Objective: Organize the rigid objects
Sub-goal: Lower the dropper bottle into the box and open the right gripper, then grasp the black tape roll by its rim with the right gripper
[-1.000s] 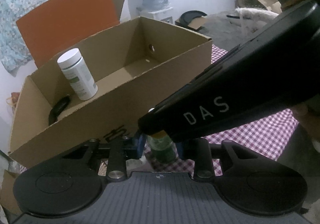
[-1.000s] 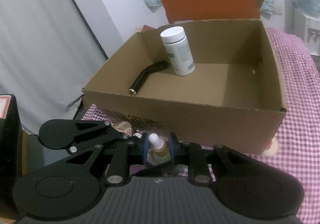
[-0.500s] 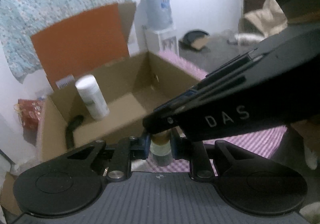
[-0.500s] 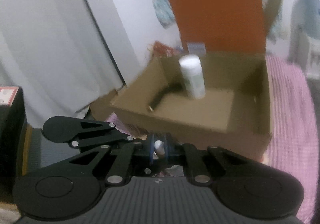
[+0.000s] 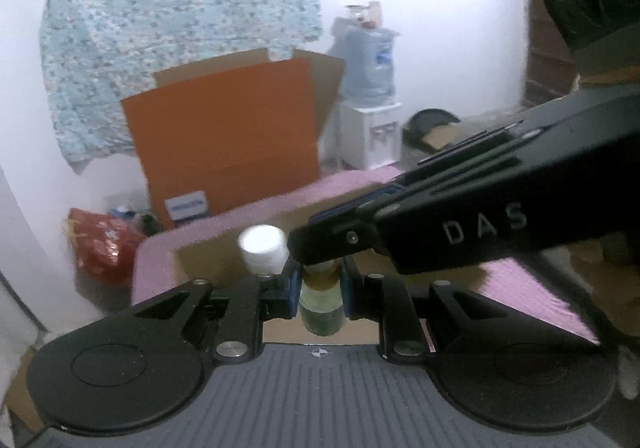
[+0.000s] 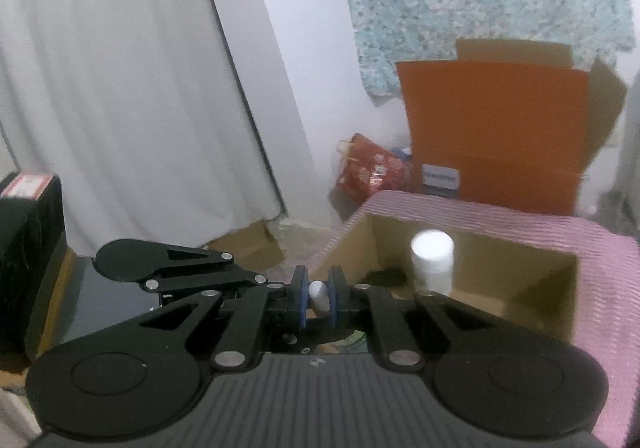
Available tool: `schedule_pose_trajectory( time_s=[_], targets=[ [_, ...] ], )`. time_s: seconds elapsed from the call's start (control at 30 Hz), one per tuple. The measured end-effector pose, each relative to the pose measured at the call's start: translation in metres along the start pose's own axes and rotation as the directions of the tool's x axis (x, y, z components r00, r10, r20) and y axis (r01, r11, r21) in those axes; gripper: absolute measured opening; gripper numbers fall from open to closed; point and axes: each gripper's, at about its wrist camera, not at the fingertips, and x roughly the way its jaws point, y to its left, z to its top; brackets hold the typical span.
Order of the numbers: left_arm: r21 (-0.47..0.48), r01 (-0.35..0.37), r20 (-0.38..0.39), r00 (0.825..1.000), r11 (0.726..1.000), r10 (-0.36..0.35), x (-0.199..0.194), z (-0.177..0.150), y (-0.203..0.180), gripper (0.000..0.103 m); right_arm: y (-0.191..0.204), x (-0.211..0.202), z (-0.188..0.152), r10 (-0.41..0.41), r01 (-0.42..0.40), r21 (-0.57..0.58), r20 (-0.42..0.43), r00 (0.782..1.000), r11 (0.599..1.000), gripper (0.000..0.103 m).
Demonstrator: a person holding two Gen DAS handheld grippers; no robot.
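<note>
We hold a small dropper bottle (image 5: 322,302) between both pairs of tongs at once. The left tongs (image 5: 320,290) are clenched on its glass body, greenish liquid showing between the blue pads (image 5: 294,288). The right tongs (image 6: 318,298) are clamped on its white rubber bulb (image 6: 319,294), which pokes up between their pads; in the left view the right tongs (image 5: 316,244) reach in from the right as a dark arm lettered "DAS", their tip directly above the bottle's neck.

Ahead of and below both pairs of tongs sits an open cardboard box (image 6: 472,248) on the pink checked cloth (image 6: 612,288) of the bench. Inside it stands a white-capped supplement bottle (image 6: 433,260), ahead and to the right of the right tongs, just ahead and left of the left tongs (image 5: 262,248). A dark object (image 6: 386,279) lies on the box floor beside it, too blurred for us to name.

Beyond the bench an orange carton flap (image 5: 224,136) leans against the wall under a floral cloth (image 5: 180,8), with a red bag (image 6: 368,172) to its left and a water dispenser (image 5: 370,104) to its right. A white curtain (image 6: 120,88) hangs far left of the right tongs.
</note>
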Motion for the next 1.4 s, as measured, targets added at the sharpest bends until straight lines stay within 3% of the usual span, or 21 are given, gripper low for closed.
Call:
schedule_pose_trajectory(
  time_s=[0.2, 0.43, 0.67, 0.77, 1.03, 1.17, 1.3, 1.4],
  targets=[
    [-0.025, -0.055, -0.114, 0.992, 0.998, 0.051, 0.062, 0.005, 0.031, 0.019, -0.037, 0.073, 0.019, 0.051, -0.045, 0.078, -0.081, 0.995, 0.996, 0.012],
    [-0.055, -0.072, -0.260, 0.964, 0.996, 0.055, 0.127, -0.013, 0.052, 0.019, -0.071, 0.148, 0.002, 0.045, -0.016, 0.148, -0.200, 0.979, 0.989, 0.012],
    [-0.063, -0.101, -0.332, 0.940, 0.993, 0.074, 0.140, -0.028, 0.055, 0.020, -0.090, 0.178, -0.013, 0.084, -0.027, 0.223, -0.249, 0.965, 0.974, 0.013],
    [-0.042, -0.109, -0.328, 0.940, 0.993, 0.089, 0.138, -0.029, 0.054, 0.022, -0.093, 0.181, -0.016, 0.097, -0.030, 0.251, -0.261, 0.960, 0.968, 0.014],
    [-0.040, -0.102, -0.271, 0.958, 0.994, 0.088, 0.113, -0.018, 0.048, 0.045, -0.095, 0.145, -0.007, 0.113, -0.042, 0.310, -0.214, 0.970, 0.950, 0.017],
    [-0.054, -0.098, -0.214, 0.973, 0.994, 0.085, 0.080, -0.014, 0.049, 0.055, -0.090, 0.090, -0.009, 0.120, -0.071, 0.335, -0.127, 0.985, 0.939, 0.018],
    [-0.050, -0.122, -0.156, 0.981, 0.991, 0.113, 0.043, -0.018, 0.051, 0.057, -0.077, 0.025, -0.024, 0.102, -0.084, 0.321, -0.037, 0.994, 0.943, 0.018],
    [-0.073, -0.103, -0.130, 0.987, 0.992, 0.093, 0.013, -0.028, 0.050, 0.059, -0.068, -0.021, -0.046, 0.108, -0.111, 0.343, 0.029, 0.994, 0.933, 0.018]
  ],
)
